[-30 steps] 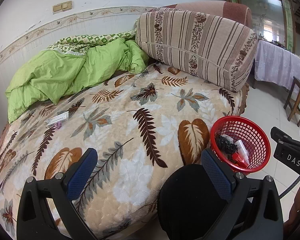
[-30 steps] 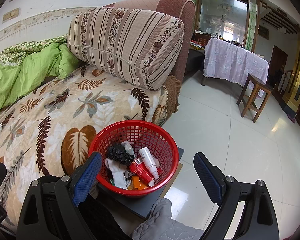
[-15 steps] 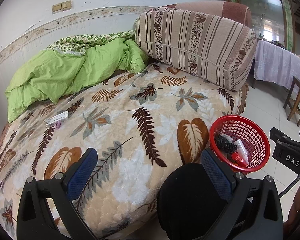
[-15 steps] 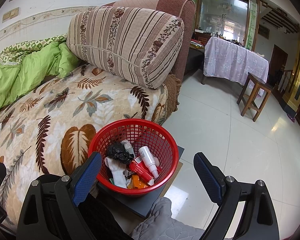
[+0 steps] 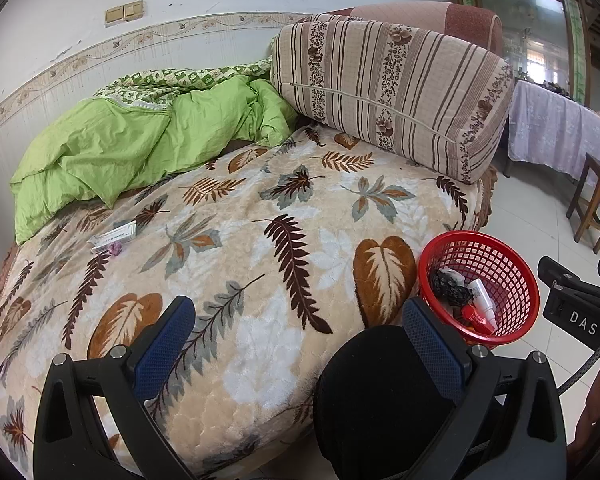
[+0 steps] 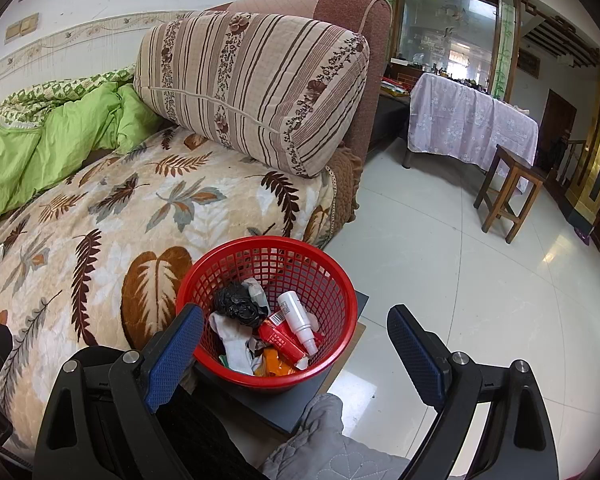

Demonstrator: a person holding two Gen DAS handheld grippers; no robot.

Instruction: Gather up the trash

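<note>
A red mesh basket [image 6: 332,280] [image 5: 512,268] stands on a dark board beside the bed and holds several pieces of trash: a black crumpled bag [image 6: 238,304], a white bottle [image 6: 298,318], a red packet [image 6: 278,338]. My right gripper [image 6: 294,350] hovers open just above the basket's near side, nothing between its blue pads. On the leaf-patterned blanket [image 5: 260,240] lie a white flat box [image 5: 114,236] and a small purple scrap [image 5: 115,248] at the left. My left gripper [image 5: 300,334] is open over the bed's near edge, well short of the box.
A green quilt [image 5: 140,148] is bunched by the wall and a striped bolster [image 5: 392,92] sits at the bed's head. A wooden stool [image 6: 508,188] and a cloth-covered table [image 6: 468,124] stand on the tiled floor to the right. A dark-clad knee [image 5: 380,396] fills the foreground.
</note>
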